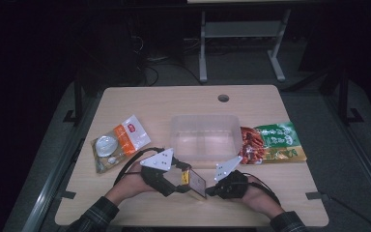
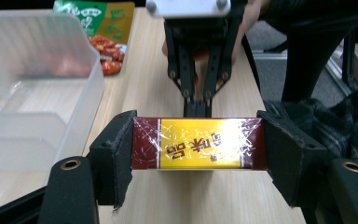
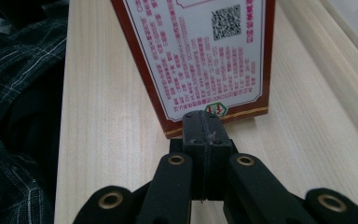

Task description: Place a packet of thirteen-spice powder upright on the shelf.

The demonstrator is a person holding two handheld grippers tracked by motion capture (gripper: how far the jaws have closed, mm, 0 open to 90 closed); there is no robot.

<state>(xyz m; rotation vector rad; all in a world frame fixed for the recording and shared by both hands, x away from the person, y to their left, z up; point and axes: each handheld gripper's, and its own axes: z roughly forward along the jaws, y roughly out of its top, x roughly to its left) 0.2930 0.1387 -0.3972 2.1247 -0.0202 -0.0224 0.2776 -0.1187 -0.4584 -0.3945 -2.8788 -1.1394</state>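
A dark red and yellow carton (image 2: 198, 143) in shiny clear wrap sits between the pads of my left gripper (image 2: 198, 154), which is shut on its two ends. In the high view the carton (image 1: 198, 182) is held near the table's front edge, between both hands. My right gripper (image 3: 204, 128) is shut, its tips against the lower edge of the carton's printed back face (image 3: 200, 51). A thin pale sliver shows at the seam between its pads; I cannot tell what it is. From the left gripper view the right gripper (image 2: 196, 108) meets the carton from behind.
A clear plastic tub (image 1: 174, 140) stands mid-table just beyond the hands. A red and green snack pouch (image 1: 270, 142) lies to its right, a white and orange pouch (image 1: 118, 142) to its left. A cable hole (image 1: 223, 98) is at the far edge.
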